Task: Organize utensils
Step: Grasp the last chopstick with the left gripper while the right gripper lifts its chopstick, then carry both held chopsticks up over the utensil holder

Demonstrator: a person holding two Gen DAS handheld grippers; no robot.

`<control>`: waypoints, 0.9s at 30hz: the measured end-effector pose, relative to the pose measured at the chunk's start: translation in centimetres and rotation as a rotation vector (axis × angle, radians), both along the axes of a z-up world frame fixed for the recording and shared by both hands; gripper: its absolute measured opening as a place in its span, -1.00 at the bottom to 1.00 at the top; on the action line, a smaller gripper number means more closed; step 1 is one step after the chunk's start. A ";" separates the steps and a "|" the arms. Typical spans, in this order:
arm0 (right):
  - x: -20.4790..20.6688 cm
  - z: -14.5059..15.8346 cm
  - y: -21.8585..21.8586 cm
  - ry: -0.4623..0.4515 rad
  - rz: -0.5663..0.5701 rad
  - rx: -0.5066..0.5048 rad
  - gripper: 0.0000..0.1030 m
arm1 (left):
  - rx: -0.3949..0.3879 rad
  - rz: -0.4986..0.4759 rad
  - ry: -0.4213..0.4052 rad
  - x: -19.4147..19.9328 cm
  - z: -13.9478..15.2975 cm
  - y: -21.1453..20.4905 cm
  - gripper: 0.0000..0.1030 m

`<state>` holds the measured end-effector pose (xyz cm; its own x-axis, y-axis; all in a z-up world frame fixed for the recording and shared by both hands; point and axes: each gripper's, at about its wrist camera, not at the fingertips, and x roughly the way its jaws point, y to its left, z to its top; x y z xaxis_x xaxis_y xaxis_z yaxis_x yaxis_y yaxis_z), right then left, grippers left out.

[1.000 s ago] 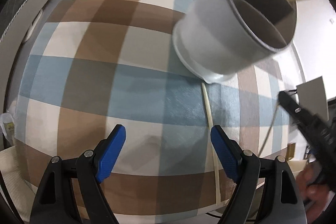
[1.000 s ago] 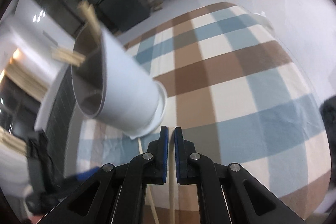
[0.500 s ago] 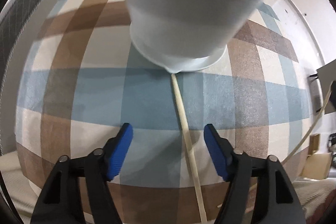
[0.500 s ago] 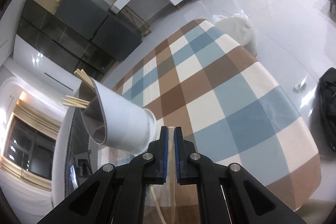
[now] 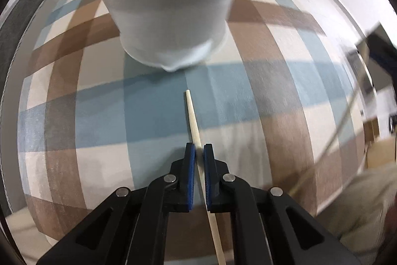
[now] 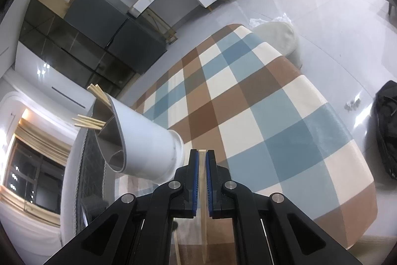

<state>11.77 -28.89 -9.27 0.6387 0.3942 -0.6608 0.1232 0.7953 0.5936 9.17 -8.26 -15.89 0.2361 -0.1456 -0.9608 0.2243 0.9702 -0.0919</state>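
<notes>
Your left gripper [image 5: 197,149] is clamped on a chopstick [image 5: 192,113] whose long axis runs straight ahead, its free tip pointing at the base of the white holder [image 5: 168,11], which stands just beyond on the checked cloth [image 5: 99,103]. Your right gripper [image 6: 202,155] pinches a second chopstick [image 6: 203,190], with the holder [image 6: 146,140] ahead and to its left, so both are close. The holder is divided inside, and pale sticks [image 6: 91,122] poke from its mouth. Blur makes it hard to say whether the left stick's rear rests on the cloth.
</notes>
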 end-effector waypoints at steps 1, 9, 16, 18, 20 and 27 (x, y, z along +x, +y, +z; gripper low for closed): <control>0.0 0.0 0.1 0.001 0.002 -0.002 -0.90 | -0.008 -0.027 0.011 -0.4 0.0 0.1 -0.95; 0.1 -0.1 0.5 0.005 0.004 -0.013 -0.90 | -0.006 -0.035 0.053 -0.4 -0.5 0.3 -0.91; 0.1 -0.2 0.4 0.009 -0.006 -0.015 -0.90 | 0.056 -0.016 0.011 3.1 0.0 -0.6 -0.65; 0.2 -0.1 0.4 0.008 -0.005 -0.017 -0.90 | 0.076 -0.023 -0.003 3.4 -0.3 -1.2 -0.65; 0.3 -0.1 0.5 0.007 -0.005 -0.020 -0.90 | 0.077 -0.033 -0.011 3.7 -0.4 -1.9 -0.75; 0.2 0.2 1.0 -0.003 0.004 -0.049 -0.90 | 0.076 -0.056 -0.082 4.3 0.4 -3.9 -1.00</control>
